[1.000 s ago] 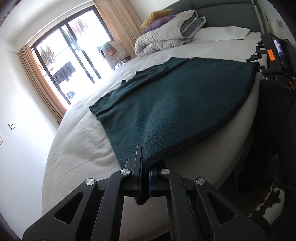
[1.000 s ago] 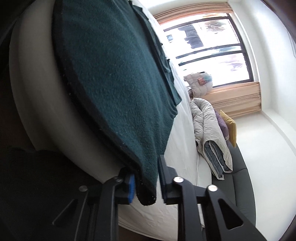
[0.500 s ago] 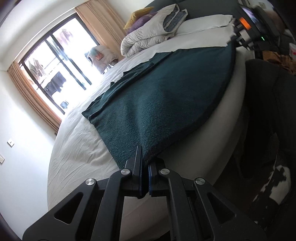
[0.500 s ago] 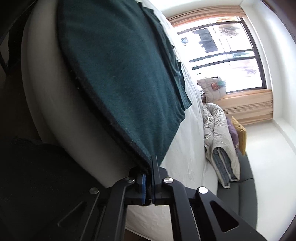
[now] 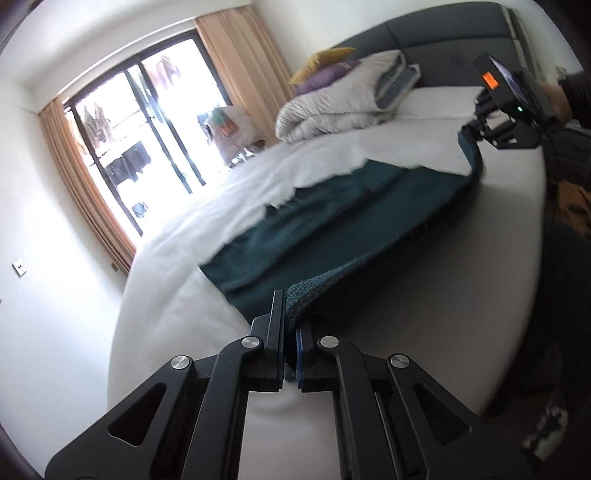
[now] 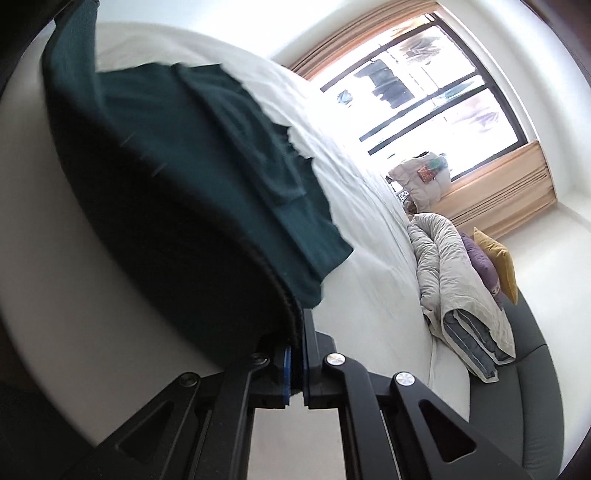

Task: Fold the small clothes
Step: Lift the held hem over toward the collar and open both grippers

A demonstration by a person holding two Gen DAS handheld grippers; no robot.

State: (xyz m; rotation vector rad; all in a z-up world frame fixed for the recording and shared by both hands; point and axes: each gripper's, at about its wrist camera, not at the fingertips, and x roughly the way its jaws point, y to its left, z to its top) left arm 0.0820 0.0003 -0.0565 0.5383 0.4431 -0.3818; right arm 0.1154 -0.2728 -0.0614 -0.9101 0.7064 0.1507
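A dark green knitted garment [image 5: 332, 225] lies spread on the white bed [image 5: 177, 295]. My left gripper [image 5: 290, 332] is shut on one near corner of its hem and holds it lifted off the mattress. My right gripper [image 6: 297, 347] is shut on the other near corner of the garment [image 6: 177, 177]. The right gripper also shows in the left wrist view [image 5: 476, 131], at the far right, with the hem hanging between the two. The far part with the sleeves still rests on the sheet.
A folded grey duvet [image 5: 343, 99] with purple and yellow pillows [image 5: 325, 70] lies by the dark headboard [image 5: 443, 33]. A large window with tan curtains [image 5: 140, 122] is beyond the bed. The person's dark legs [image 5: 569, 295] stand at the bed's edge.
The right gripper closed on the hem corner. Both grippers lifted the near hem up off the bed edge and carried it toward the far side, so the garment now sags between them.
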